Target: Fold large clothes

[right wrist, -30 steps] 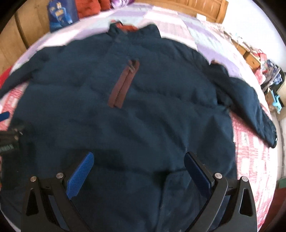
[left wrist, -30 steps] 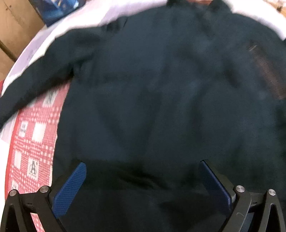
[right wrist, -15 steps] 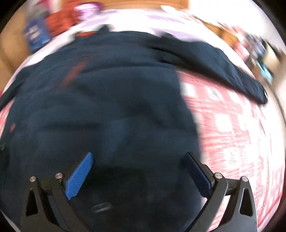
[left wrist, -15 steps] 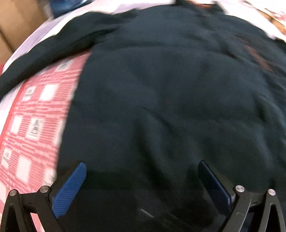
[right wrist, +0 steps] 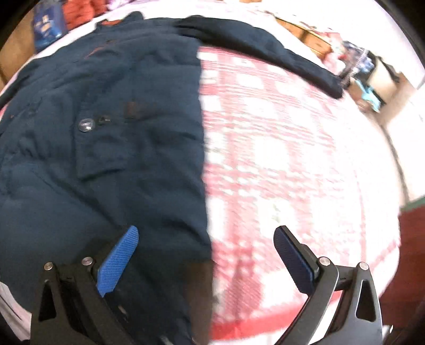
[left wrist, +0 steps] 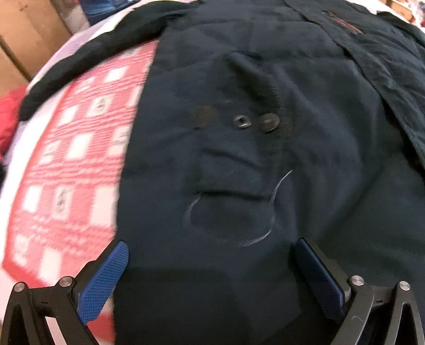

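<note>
A large dark navy jacket (left wrist: pixel 305 159) lies spread flat, front up, on a red and white patterned bedspread (left wrist: pixel 74 164). Its pocket snaps (left wrist: pixel 268 122) and brown zipper trim (left wrist: pixel 342 24) show. My left gripper (left wrist: pixel 212 273) is open, low over the jacket's lower left hem, its left pad at the cloth's edge. In the right wrist view the jacket (right wrist: pixel 119 132) fills the left half, with its right sleeve (right wrist: pixel 265 45) stretched out at the back. My right gripper (right wrist: pixel 204 260) is open and straddles the jacket's lower right side edge. Neither holds cloth.
The bedspread (right wrist: pixel 292 159) lies bare to the right of the jacket. A wooden wall (left wrist: pixel 24 37) stands at the left. A blue bag (right wrist: pixel 47 24) and red clothes sit by the head of the bed. Clutter (right wrist: pixel 364 71) lies beyond the bed's right side.
Both grippers have dropped lower and moved apart toward the jacket's bottom corners. The left now sees the left edge and pocket up close; the right now sees the right edge and bare bedspread.
</note>
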A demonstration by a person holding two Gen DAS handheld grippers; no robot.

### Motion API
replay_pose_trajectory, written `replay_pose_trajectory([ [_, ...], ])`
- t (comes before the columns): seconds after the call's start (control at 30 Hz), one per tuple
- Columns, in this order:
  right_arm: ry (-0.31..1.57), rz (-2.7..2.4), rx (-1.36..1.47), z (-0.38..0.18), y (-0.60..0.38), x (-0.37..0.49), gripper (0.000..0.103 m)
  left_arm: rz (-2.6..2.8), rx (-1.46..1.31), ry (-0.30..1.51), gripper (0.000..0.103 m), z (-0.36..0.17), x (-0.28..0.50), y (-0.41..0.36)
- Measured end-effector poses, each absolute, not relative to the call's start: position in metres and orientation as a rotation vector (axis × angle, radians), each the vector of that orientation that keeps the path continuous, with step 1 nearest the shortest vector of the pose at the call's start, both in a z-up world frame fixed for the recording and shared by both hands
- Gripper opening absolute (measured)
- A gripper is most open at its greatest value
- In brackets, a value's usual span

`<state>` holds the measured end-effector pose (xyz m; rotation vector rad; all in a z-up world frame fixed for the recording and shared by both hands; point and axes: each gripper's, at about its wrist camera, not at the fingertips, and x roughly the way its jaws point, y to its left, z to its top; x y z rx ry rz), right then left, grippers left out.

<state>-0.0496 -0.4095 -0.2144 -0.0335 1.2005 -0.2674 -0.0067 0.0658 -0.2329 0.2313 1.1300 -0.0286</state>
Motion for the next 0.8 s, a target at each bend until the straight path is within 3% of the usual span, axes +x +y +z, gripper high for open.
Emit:
replay_pose_trajectory([
  [0.33,1.160,0.165,-0.237,-0.214,-0.266,-0.047,0.103,-0.118,0.222,1.152,0.103,-0.220,-0.028,0.018],
  [0.5,1.239,0.026,-0.203,-0.213,-0.338,-0.041,0.103,-0.043,0.272,1.152,0.103,-0.212,-0.001,0.044],
  [0.6,1.226,-0.106,-0.232,-0.182,-0.377,-0.017,0.103,-0.045,0.325,1.092,0.103,-0.192,0.028,0.044],
  [0.8,1.009,0.010,-0.212,-0.058,-0.371,0.104,0.103,-0.175,0.297,0.930,0.103,-0.099,0.143,-0.004],
])
